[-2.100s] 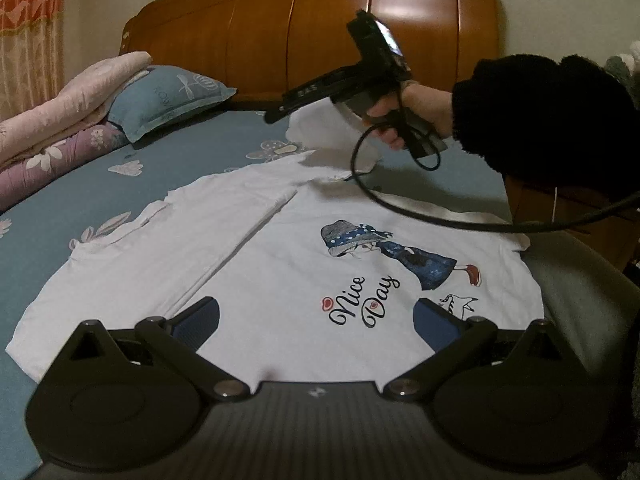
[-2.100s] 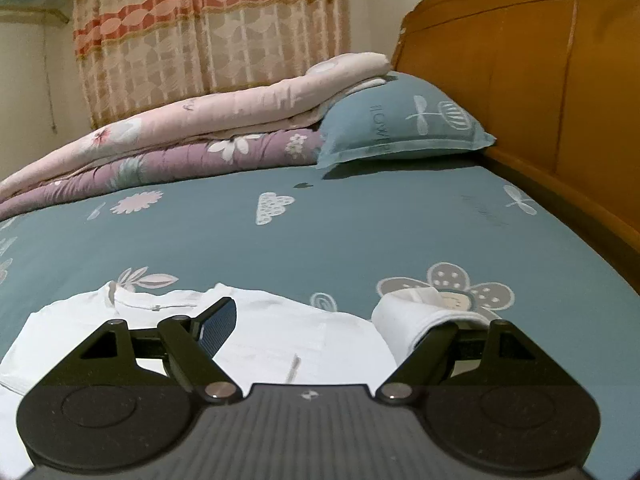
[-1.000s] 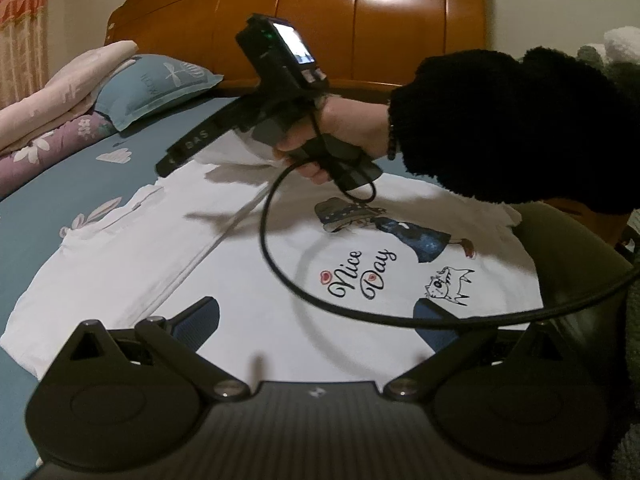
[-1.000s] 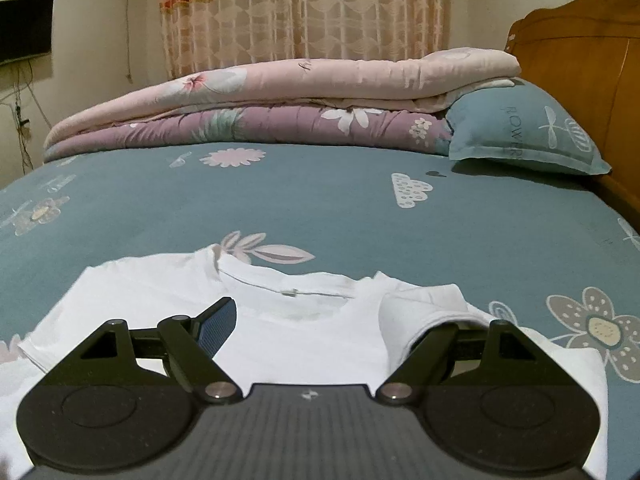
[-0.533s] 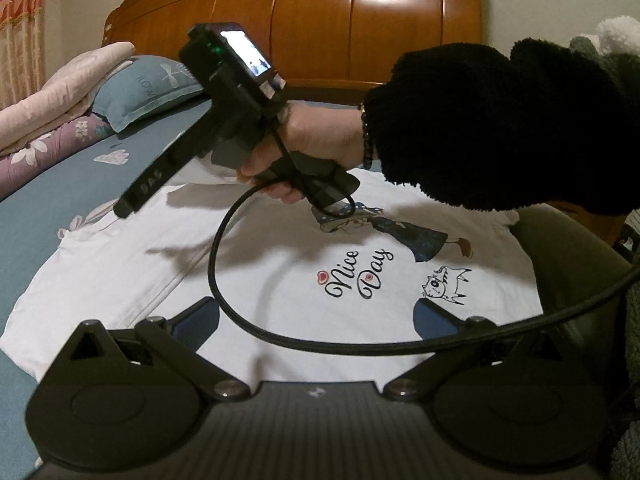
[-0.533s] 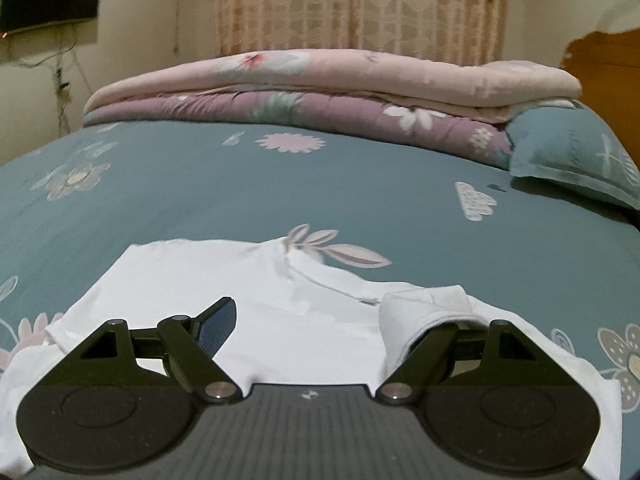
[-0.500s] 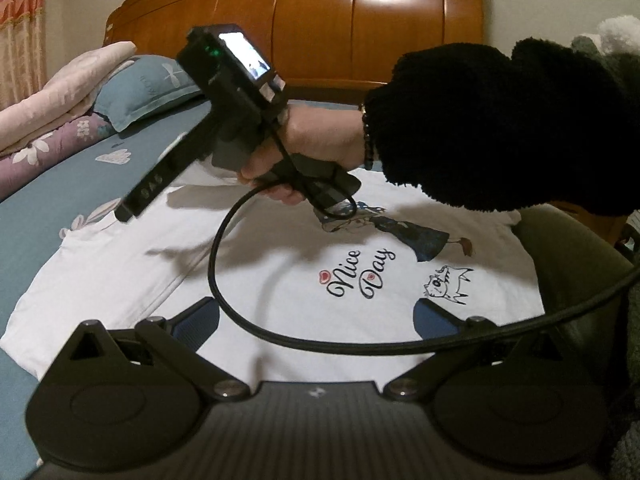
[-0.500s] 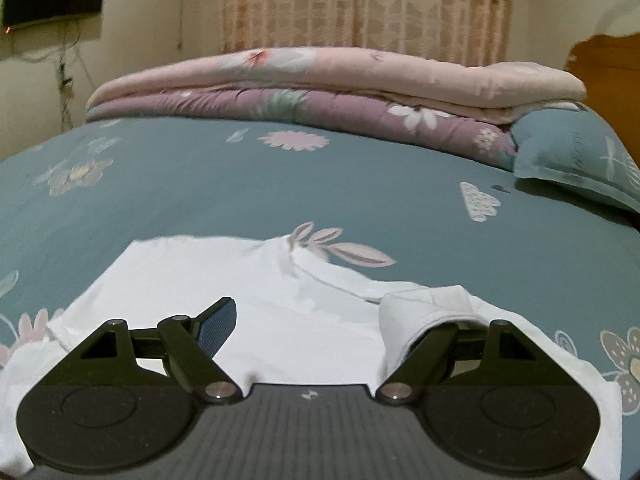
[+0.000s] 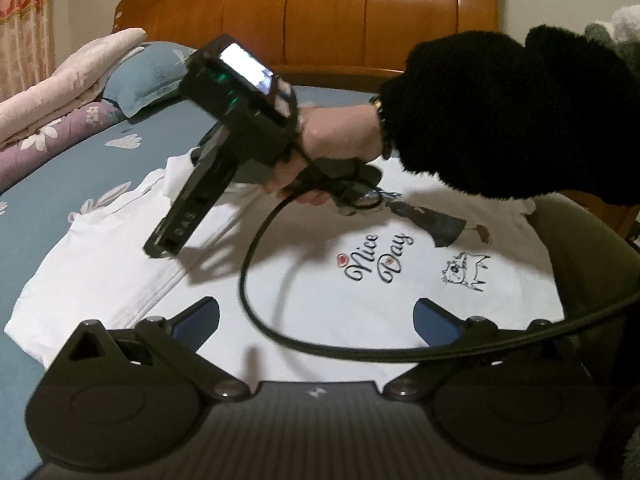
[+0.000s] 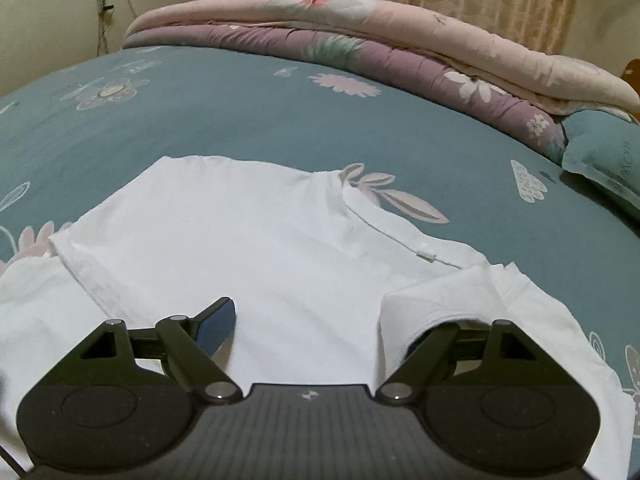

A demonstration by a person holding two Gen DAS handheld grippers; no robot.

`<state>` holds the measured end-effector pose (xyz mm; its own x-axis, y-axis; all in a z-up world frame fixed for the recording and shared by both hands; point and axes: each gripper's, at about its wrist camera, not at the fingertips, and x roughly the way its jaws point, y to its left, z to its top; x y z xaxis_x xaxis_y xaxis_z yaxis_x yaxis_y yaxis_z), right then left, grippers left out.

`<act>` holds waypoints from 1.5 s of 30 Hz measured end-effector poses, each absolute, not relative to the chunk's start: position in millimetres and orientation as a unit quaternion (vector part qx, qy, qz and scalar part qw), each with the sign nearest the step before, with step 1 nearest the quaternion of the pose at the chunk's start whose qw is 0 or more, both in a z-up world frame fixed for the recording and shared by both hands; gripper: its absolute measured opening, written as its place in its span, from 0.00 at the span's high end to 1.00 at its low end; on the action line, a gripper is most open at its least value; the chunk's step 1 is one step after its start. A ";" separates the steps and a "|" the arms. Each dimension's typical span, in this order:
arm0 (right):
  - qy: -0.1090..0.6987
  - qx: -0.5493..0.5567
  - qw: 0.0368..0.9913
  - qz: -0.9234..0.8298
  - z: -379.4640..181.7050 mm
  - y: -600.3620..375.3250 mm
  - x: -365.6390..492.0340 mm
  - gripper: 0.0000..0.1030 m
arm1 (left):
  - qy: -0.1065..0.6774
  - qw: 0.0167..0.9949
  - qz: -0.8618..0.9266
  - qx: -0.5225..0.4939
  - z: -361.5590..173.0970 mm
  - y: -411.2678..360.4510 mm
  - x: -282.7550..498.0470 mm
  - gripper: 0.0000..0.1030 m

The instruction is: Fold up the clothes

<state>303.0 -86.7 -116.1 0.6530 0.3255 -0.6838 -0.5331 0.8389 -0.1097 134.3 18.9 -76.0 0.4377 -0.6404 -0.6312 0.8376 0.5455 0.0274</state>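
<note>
A white T-shirt (image 9: 340, 304) with a "Nice Day" print lies flat on the teal bedsheet (image 10: 240, 112); its left side is folded over the body. Low over the shirt's near hem, my left gripper (image 9: 316, 316) is open and holds nothing. A hand in a black fleece sleeve (image 9: 500, 112) holds my right gripper (image 9: 160, 246) over the folded part, pointing down to the left. In the right wrist view the right gripper (image 10: 320, 320) is open; a shirt sleeve (image 10: 432, 304) is draped over its right finger and hides the pad. The neckline (image 10: 384, 228) lies just ahead.
Folded pink and purple quilts (image 10: 400, 40) and a blue pillow (image 10: 608, 152) lie along the far side of the bed. The wooden headboard (image 9: 360, 12) stands behind. A black cable (image 9: 256, 248) loops from the right gripper across the shirt.
The right gripper has swung from the headboard side across the shirt toward the left, with the sleeve still draped over its finger. The left gripper has hardly moved.
</note>
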 end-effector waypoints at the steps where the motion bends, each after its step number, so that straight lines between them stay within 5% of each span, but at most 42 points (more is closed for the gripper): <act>1: 0.341 -0.150 0.896 0.241 -114.5 -88.1 302.4 0.18 | 0.287 0.832 -0.444 0.170 -75.2 21.0 134.7 0.01; 20: 0.336 0.002 0.918 0.209 -97.3 -132.6 309.3 0.18 | 0.297 0.865 -0.382 0.129 -72.6 76.2 160.7 0.01; 31: 0.349 -0.156 0.875 0.297 -114.6 -87.2 270.6 0.18 | 0.298 0.878 -0.358 0.113 -71.1 92.2 168.6 0.01; 39: 0.311 -0.073 0.918 0.234 -109.6 -107.0 282.0 0.18 | 0.300 0.882 -0.349 0.107 -71.7 96.2 172.5 0.01; 45: 0.339 -0.129 0.893 0.267 -123.1 -95.1 273.0 0.18 | 0.304 0.882 -0.344 0.109 -73.5 94.5 173.5 0.01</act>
<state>273.0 -95.1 -123.1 0.6266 0.3900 -0.6748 -0.5647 0.8239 -0.0481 173.5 94.5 -73.5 0.5785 -0.5399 -0.6114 0.6727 0.7397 -0.0166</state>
